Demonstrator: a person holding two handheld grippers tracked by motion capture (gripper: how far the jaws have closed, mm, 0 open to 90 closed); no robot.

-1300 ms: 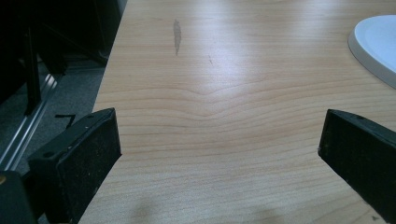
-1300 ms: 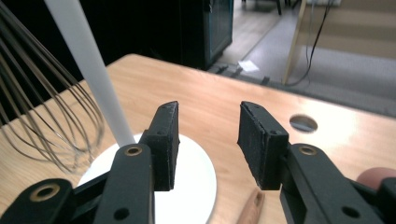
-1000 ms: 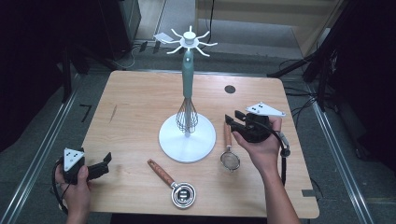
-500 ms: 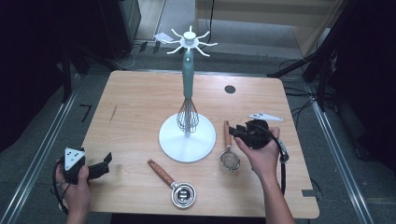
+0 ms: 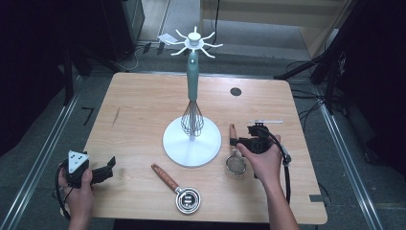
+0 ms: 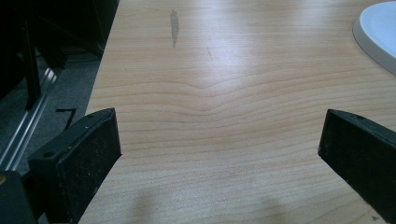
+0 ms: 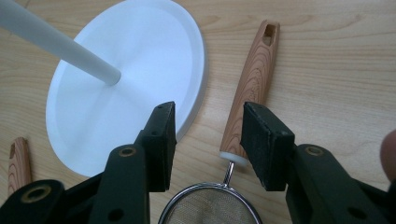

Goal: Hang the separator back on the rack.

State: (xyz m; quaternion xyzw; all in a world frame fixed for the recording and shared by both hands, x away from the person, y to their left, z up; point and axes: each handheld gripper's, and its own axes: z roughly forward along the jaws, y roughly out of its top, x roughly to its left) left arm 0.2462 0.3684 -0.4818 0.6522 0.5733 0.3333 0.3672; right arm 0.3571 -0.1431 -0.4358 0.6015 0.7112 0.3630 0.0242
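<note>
Right claw [image 7: 208,140] held part open, straddling the lower end of the strainer's [image 5: 235,163] wooden handle without clamping it; one pad just beside the handle, the other over the rim of the stand's white base [image 7: 126,79]. Strainer lying flat on the tabletop [image 5: 143,110], just right of the base, mesh bowl nearest the person, handle pointing away. Nothing visible inside the mesh bowl.

Left claw [image 6: 219,149] spread wide over bare wood near the tabletop's front left corner, gripping nothing.

Hanging from the white stand [image 5: 193,38]: a whisk [image 5: 192,115] with a teal handle, wires down over the base. In front of the base, a second wooden-handled utensil [image 5: 174,184] with a round metal head, lying flat.

Pale wood-grain tabletop with rounded corners, a dark smudge toward its left side, a small dark round spot near the far right edge. Around it, dim grey floor, metal rails and cables. No legible writing.
</note>
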